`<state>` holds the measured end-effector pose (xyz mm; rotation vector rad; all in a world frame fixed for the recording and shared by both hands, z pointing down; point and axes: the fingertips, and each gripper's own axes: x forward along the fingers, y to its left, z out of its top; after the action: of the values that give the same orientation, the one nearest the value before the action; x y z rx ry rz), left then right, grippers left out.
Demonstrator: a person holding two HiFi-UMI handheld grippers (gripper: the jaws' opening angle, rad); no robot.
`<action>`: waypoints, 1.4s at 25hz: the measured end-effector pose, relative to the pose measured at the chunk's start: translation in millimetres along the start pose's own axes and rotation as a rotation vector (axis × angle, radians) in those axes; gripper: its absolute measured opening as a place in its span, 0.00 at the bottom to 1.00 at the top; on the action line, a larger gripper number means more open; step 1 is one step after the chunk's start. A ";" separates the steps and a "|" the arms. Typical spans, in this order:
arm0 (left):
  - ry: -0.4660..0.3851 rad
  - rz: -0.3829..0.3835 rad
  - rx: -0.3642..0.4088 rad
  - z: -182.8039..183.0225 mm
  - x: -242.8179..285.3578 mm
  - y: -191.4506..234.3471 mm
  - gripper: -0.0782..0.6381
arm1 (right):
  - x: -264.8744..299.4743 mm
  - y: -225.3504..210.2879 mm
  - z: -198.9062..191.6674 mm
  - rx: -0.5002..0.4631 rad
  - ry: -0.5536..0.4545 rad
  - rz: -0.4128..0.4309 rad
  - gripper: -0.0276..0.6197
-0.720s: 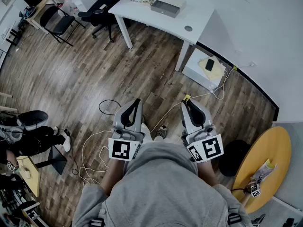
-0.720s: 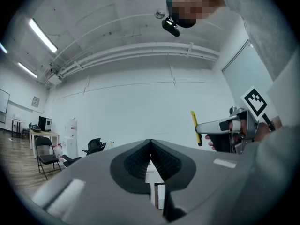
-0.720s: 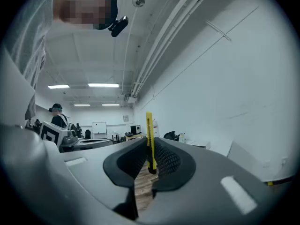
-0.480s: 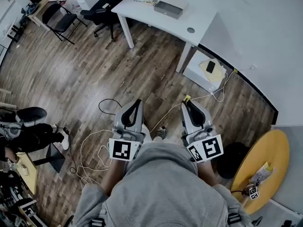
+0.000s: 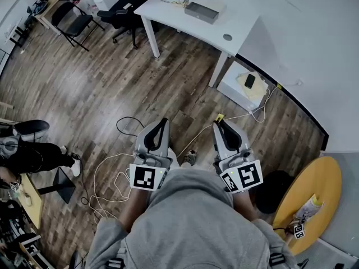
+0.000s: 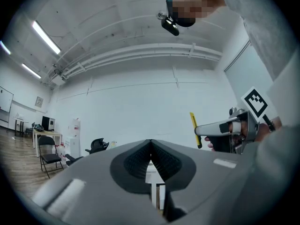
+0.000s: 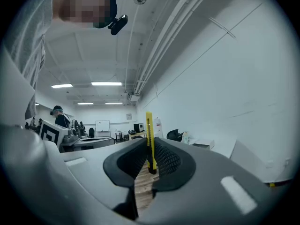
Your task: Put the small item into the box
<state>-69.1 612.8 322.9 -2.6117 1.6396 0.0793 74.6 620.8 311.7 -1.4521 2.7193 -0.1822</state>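
A yellow utility knife (image 7: 149,139) stands upright between the pads of my right gripper (image 7: 149,165), which is shut on it. In the head view its yellow tip (image 5: 221,116) pokes out past the right gripper (image 5: 219,123). My left gripper (image 5: 161,122) is held beside it at chest height, its jaws (image 6: 150,159) closed together with nothing between them. The left gripper view also shows the right gripper (image 6: 229,134) carrying the knife (image 6: 192,129). A flat grey box (image 5: 202,10) lies on the white table (image 5: 235,21) far ahead.
Wooden floor lies below with white and black cables (image 5: 120,167). Black office chairs (image 5: 126,7) stand by the table. A low white cabinet (image 5: 244,86) carries a phone. A round yellow table (image 5: 311,198) is at right, and a seated person (image 5: 28,153) at left.
The head view has drifted slightly, so the table sits a little lower in frame. The person at left has shifted toward the edge. Both grippers keep their pose.
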 end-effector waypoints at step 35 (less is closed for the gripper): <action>-0.010 -0.036 -0.033 -10.4 88.5 72.4 0.11 | 99.6 -29.8 -1.0 -0.021 0.022 -0.049 0.14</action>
<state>-95.7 501.1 325.3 -2.6593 1.6009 0.1189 43.6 521.7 317.3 -1.5328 2.7127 -0.1734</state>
